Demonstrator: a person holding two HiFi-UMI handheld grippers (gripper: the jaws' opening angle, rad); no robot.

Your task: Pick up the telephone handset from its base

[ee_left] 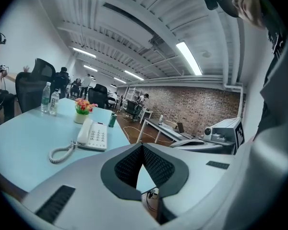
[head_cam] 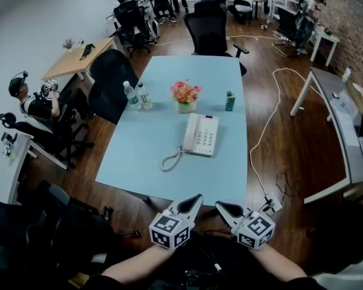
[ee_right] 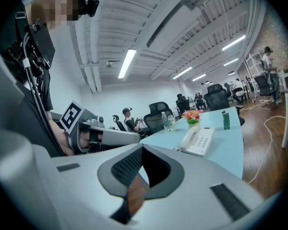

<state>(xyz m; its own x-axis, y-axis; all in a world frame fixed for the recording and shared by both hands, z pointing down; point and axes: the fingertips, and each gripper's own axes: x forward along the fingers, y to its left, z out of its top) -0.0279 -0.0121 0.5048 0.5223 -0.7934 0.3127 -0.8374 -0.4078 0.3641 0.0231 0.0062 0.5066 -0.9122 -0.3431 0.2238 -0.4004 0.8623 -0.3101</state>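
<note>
While the handset lies in its cradle along the left side of the telephone base, neither claw touches it.

Base: white, keypad up, flat on the light-blue surface. The handset is seated, not lifted.

Coiled cord: leaves the base's near left corner and loops on the surface just beside it.

Behind the base, on the same surface:
- flower pot with pink and orange blooms, just behind the base
- green can, behind the base and slightly right, upright
- two water bottles, behind the base and well to its left, upright, side by side

Black office chair: beyond the far end of the surface, well behind the base.

Left claw: at the near edge of the surface, well short of the base. Its tips are pressed together with nothing between them. From its own view the base sits up and left of the closed tips.

Right claw: just beside the left one, equally far from the base. Its tips also meet on nothing. From its own view the base sits up and right of the tips.
</note>
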